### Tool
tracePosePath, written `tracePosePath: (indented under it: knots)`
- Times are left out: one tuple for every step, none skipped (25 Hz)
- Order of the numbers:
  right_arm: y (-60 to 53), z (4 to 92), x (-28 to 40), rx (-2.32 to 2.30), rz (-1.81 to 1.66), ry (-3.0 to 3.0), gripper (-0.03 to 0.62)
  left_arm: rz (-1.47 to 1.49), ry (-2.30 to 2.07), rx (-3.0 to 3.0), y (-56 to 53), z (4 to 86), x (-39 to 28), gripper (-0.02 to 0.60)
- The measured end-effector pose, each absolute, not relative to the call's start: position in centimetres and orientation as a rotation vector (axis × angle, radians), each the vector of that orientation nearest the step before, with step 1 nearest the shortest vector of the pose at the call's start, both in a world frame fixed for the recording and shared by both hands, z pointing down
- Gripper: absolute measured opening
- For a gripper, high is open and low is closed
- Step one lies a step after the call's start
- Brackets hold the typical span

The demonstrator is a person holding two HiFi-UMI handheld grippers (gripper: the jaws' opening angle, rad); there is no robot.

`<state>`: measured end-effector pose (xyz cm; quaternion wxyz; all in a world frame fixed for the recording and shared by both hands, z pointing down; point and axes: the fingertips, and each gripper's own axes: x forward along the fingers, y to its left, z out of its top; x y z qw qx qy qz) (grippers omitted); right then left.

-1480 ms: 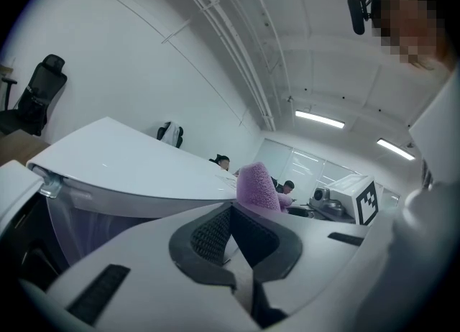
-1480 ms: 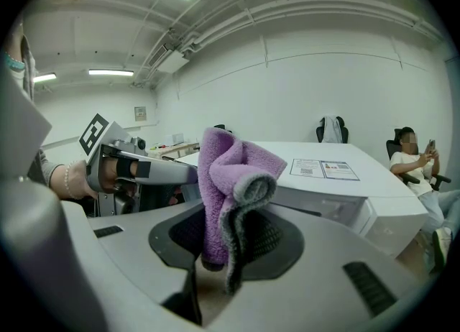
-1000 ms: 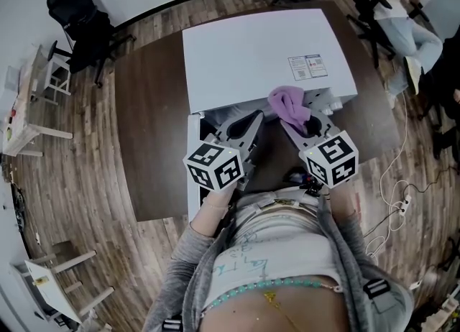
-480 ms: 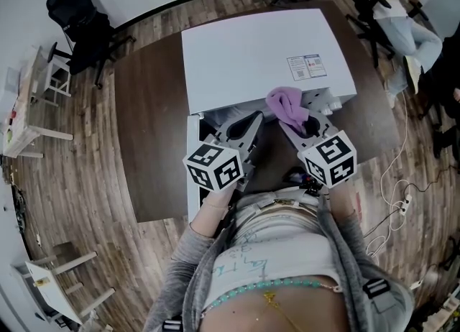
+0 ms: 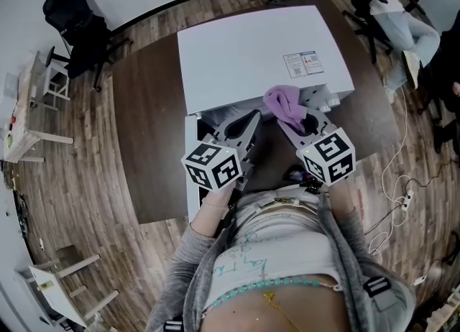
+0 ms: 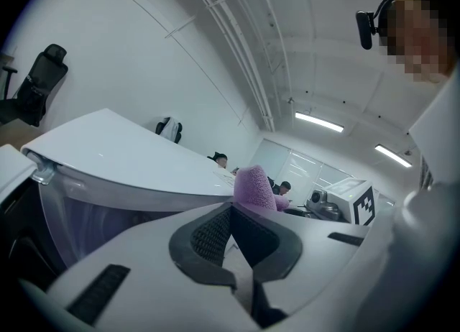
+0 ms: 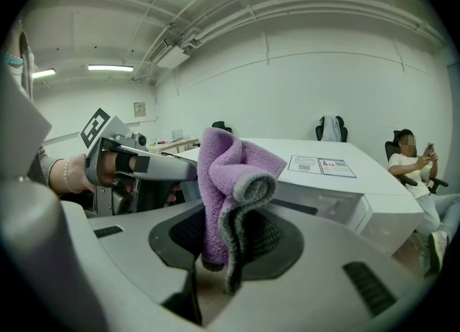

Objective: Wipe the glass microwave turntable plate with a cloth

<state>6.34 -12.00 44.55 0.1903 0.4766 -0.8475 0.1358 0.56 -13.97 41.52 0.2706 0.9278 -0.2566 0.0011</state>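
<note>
A white microwave stands on a dark table, and both grippers point at its front. My right gripper is shut on a purple cloth, which bunches up above the jaws. My left gripper is shut a little to the left of the cloth, with nothing that I can make out between its jaws. In the left gripper view the cloth pokes up just behind the jaw tips. A translucent pane shows under the microwave's top edge. The glass turntable plate does not show plainly in any view.
A white door panel juts from the microwave's front left corner, beside my left gripper. The dark table stands on a wooden floor. Black office chairs stand at the back left. A seated person and floor cables are on the right.
</note>
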Motion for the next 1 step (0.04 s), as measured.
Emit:
tracePosePath:
  knots:
    - [-11.99, 44.53, 6.38, 1.339, 0.381, -2.380, 0.120, 0.003, -0.691, 2.498, -13.99, 41.51, 0.56, 0.011]
